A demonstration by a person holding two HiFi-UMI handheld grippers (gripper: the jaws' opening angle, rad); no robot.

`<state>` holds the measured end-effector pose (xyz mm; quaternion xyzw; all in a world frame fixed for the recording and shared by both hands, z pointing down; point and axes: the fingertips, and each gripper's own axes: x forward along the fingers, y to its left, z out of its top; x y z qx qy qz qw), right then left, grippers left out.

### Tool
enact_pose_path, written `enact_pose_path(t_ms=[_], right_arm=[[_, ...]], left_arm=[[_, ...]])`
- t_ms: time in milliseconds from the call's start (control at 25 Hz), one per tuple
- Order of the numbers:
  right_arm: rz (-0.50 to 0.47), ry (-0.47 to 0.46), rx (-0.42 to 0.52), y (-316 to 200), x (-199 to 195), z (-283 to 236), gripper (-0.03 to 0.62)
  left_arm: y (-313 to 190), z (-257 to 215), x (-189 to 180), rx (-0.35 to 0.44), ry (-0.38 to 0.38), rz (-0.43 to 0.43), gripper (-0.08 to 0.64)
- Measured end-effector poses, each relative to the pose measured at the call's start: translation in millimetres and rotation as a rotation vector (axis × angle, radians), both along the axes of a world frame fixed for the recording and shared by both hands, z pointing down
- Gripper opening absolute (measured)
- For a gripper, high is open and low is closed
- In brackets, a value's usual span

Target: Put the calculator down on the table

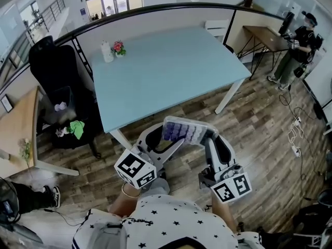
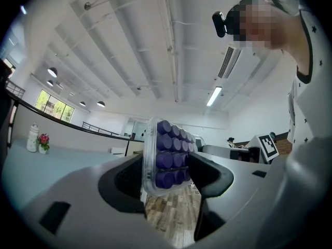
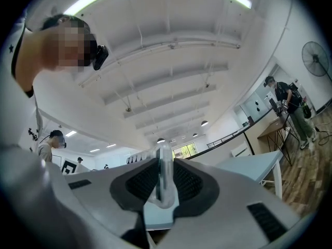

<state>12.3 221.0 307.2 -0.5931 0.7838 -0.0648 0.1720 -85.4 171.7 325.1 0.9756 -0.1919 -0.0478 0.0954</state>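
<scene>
Wood floor (image 1: 259, 123) lies under both grippers in the head view, with the blue table (image 1: 171, 61) ahead. The calculator (image 1: 184, 130) hangs over the floor, short of the table's near edge. Its long axis runs side to side between the left gripper (image 1: 167, 141) and the right gripper (image 1: 208, 138), and the left looks nearer the table's corner. In the left gripper view, the jaws clamp its keyed face and back. In the right gripper view, the jaws pinch its thin clear edge, with the table beyond.
</scene>
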Motion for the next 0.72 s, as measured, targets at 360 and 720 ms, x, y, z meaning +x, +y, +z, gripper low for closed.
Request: enact_pose_path(t_ms=[360,720], right_arm=[[0.003,0.014,-0.032,-49,-8,4,0.069],[0.022,0.025,-0.048,-87,-13,5,0.071]], left_arm=[[-48,4,-7,-0.011,0.003,0.002,0.268],[-88,7,-11,-0.018,0.007,0.018,0.268]])
